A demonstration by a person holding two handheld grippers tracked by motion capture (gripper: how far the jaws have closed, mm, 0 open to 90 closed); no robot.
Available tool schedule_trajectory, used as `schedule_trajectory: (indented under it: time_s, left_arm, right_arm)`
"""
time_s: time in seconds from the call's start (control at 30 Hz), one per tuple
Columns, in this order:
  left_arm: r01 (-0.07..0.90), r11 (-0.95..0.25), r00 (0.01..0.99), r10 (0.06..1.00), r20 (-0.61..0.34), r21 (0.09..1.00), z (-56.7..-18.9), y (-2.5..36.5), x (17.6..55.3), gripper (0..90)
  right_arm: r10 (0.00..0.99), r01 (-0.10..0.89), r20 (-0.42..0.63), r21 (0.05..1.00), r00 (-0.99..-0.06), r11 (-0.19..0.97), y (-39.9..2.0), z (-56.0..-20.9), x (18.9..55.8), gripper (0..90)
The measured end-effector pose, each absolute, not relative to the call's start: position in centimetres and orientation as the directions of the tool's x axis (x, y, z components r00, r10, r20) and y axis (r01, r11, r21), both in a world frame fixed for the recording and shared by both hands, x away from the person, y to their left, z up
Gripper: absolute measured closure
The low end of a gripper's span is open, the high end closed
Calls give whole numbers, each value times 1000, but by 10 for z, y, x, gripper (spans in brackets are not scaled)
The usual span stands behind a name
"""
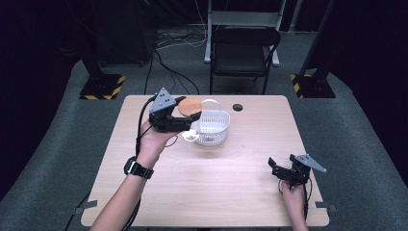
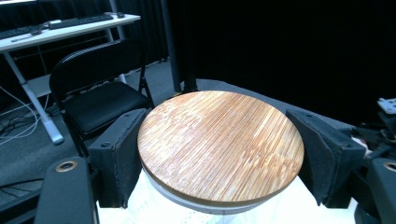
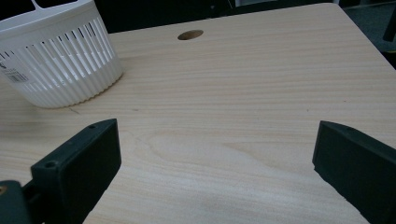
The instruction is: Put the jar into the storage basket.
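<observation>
Pale wooden counter (image 1: 202, 183), mid-frame: white slotted plastic basket (image 1: 214, 127); left claw (image 1: 185, 120) clamps round wooden lid (image 2: 219, 144); right claw (image 3: 215, 172) agape, lower right.

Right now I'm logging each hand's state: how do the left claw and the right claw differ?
The left claw is shut on a round wooden lid; the right claw is open and holds nothing. The left claw is raised beside the white basket; the right claw sits low near the table's right edge. Both have black jaws and a grey plate.
</observation>
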State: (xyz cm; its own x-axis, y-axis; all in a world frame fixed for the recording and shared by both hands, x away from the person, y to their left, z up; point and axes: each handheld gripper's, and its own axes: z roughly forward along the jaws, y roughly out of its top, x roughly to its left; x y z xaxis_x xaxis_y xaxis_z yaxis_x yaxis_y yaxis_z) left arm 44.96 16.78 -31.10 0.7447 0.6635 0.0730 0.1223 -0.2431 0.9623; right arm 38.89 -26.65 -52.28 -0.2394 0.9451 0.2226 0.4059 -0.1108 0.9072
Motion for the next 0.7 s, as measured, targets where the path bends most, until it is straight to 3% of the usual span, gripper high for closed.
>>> schedule_trajectory:
  time_s: [0.7]
  left_arm:
    - [140, -226, 712, 700, 61, 964, -321, 134, 497, 234]
  right_arm:
    - [944, 404, 226, 908, -242, -114, -267, -523, 389, 0]
